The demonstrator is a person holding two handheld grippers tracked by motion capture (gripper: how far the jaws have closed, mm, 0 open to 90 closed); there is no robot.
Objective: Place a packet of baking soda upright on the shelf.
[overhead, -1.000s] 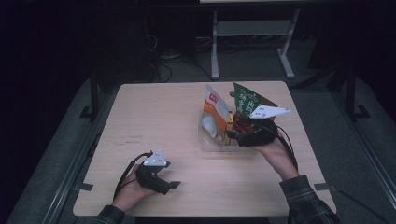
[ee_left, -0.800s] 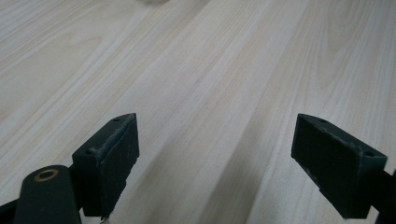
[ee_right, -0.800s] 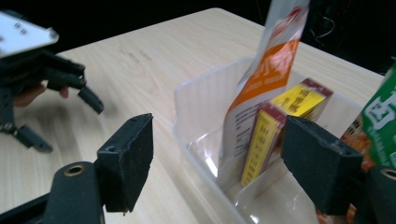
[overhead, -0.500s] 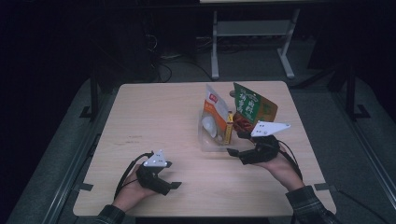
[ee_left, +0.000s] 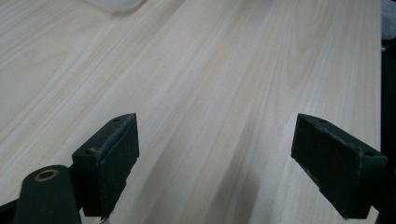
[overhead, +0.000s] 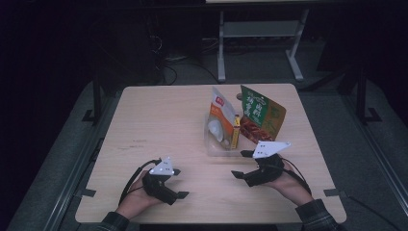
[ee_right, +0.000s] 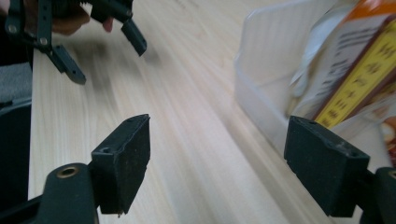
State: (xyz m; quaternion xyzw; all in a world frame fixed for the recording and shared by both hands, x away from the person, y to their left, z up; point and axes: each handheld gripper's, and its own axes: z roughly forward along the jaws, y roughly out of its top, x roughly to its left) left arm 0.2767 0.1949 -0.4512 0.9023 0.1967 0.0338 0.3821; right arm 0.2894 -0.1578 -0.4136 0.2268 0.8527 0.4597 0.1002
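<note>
Both hand-held grippers, left and right, rest empty with jaws apart on the tabletop. The packets stand packed in the clear tray, so the packing looks finished; nothing more seems called for.

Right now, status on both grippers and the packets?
Left gripper open, empty. Right gripper open, empty, just short of the clear box. Packets standing in the box. Nothing in the way.

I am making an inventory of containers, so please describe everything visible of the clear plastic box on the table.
The clear plastic box is a shallow, see-through, open-topped container with low walls and rounded corners, frosted white in the right gripper view. It rests flat on the wooden table, right of its middle. Three packets stand in it, leaning: a white and orange pouch, a slim yellow packet and a green bag. No tool touches it.
</note>
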